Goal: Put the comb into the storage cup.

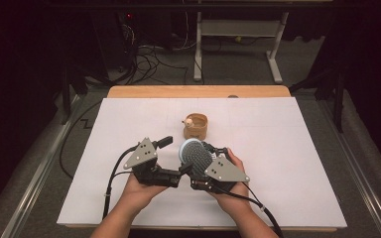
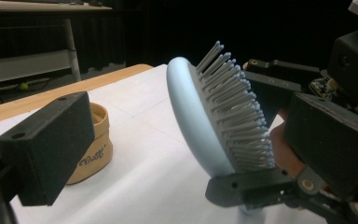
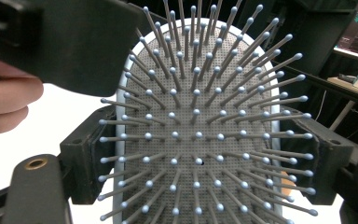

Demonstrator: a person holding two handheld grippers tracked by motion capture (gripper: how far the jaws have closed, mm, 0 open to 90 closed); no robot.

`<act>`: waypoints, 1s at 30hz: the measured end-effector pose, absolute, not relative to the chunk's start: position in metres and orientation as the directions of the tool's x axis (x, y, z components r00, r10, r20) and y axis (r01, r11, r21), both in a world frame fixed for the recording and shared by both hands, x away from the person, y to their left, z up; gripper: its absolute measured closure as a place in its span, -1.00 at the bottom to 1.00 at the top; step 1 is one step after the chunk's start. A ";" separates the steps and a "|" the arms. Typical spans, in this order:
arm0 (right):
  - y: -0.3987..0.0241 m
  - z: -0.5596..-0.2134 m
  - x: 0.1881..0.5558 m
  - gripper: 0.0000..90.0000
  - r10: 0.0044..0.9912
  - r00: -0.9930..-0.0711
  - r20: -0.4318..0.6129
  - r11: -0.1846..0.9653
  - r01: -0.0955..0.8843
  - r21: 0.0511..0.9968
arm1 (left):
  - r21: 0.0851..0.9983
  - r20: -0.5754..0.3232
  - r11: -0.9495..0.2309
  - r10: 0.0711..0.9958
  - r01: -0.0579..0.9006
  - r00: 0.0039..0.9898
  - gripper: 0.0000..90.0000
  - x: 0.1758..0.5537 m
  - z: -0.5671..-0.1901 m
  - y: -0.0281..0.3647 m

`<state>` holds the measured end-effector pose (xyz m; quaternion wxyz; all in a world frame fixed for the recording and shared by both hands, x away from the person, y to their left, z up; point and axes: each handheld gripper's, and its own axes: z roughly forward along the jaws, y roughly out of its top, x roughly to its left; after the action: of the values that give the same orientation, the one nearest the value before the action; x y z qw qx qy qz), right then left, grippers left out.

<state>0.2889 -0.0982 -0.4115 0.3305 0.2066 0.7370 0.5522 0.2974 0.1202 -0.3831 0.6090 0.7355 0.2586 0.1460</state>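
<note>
**Item: pale-blue paddle hairbrush, held above the counter**

Hairbrush (image 1: 194,154): clamped across its head between my right fingers (image 3: 205,158), pads pressing both edges, bristles facing my right camera (handle hidden). My left fingers (image 2: 186,154) stand wide apart, one on either side of the brush head and not pressing it. Small round wooden box (image 1: 196,126): on the white counter (image 1: 287,163), just beyond both sets of fingers, apart from the brush.

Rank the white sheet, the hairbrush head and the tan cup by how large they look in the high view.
1. white sheet, by far the largest.
2. and 3. hairbrush head and tan cup look about alike. The brush is raised in the right gripper, nearer the camera, so I won't rank them.
</note>
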 end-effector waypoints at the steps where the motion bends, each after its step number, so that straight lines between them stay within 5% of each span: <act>1: -0.098 -0.412 0.288 -0.54 0.669 -0.697 -0.258 0.305 -0.059 0.951 | 0.971 -0.100 -0.125 0.558 0.203 0.824 -0.92 0.297 -0.383 0.120; 10: -0.093 -0.411 0.284 -0.54 0.659 -0.705 -0.263 0.302 -0.072 0.950 | 0.971 -0.107 -0.122 0.554 0.207 0.826 -0.84 0.297 -0.383 0.119; 14: -0.090 -0.411 0.283 -0.54 0.655 -0.707 -0.265 0.301 -0.078 0.951 | 0.970 -0.109 -0.122 0.548 0.209 0.829 -0.65 0.297 -0.384 0.118; 30: -0.087 -0.411 0.281 -0.54 0.652 -0.708 -0.272 0.302 -0.087 0.949 | 0.967 -0.148 -0.101 0.524 0.234 0.839 -0.59 0.299 -0.386 0.120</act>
<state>0.2806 -0.0875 -0.4111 0.3306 0.1920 0.7359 0.5589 0.2990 0.1195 -0.3863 0.6185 0.7327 0.2586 0.1171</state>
